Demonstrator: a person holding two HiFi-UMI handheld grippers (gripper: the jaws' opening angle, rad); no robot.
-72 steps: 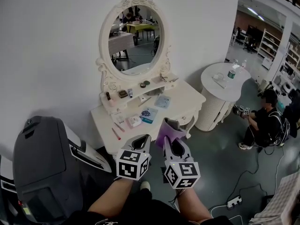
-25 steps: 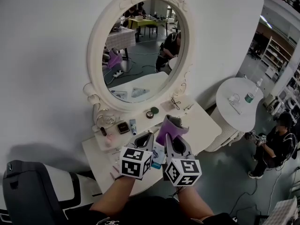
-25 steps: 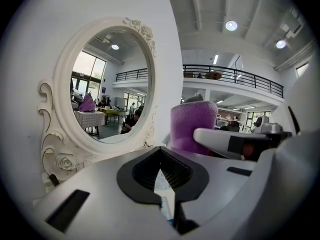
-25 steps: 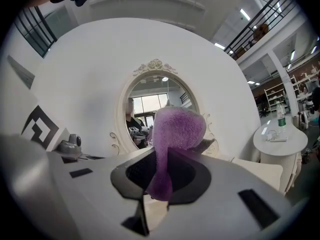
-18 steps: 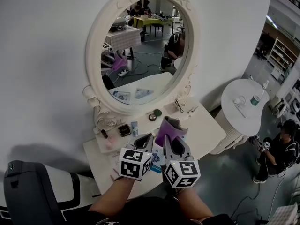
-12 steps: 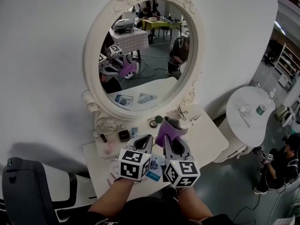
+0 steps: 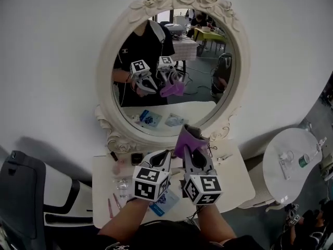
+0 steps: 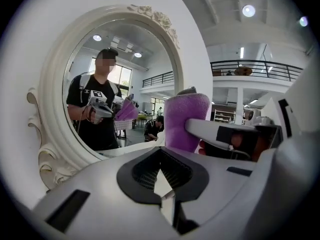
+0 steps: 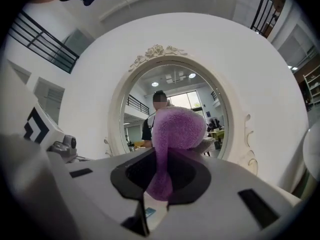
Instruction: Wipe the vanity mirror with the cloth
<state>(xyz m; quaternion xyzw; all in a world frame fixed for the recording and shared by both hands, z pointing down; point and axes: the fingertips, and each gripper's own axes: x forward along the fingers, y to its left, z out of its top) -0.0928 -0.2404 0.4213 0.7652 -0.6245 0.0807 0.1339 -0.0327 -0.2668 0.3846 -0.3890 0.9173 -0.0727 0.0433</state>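
Note:
The oval vanity mirror [image 7: 177,72] in its cream carved frame fills the upper middle of the head view and reflects a person holding both grippers. My right gripper [image 7: 193,151] is shut on a purple cloth [image 7: 187,138], which sticks up from its jaws just below the mirror's lower rim, apart from the glass. In the right gripper view the cloth [image 9: 177,129] bulges above the gripper [image 9: 161,171] in front of the mirror [image 9: 140,114]. My left gripper [image 7: 162,156] sits close beside it, shut and holding nothing. The left gripper view shows its jaws [image 8: 161,160], the cloth [image 8: 185,121] and the mirror [image 8: 100,89].
The white vanity table [image 7: 234,176] below the grippers carries small cosmetics on its shelf [image 7: 136,158] and a blue packet [image 7: 161,203]. A round white side table [image 7: 289,168] with a bottle [image 7: 303,161] stands at the right. A dark chair [image 7: 21,191] is at the left.
The view has closed in on the mirror, which now looks larger and centred and reflects the person with both grippers. The grippers and cloth keep their pose, now nearer the mirror's lower rim.

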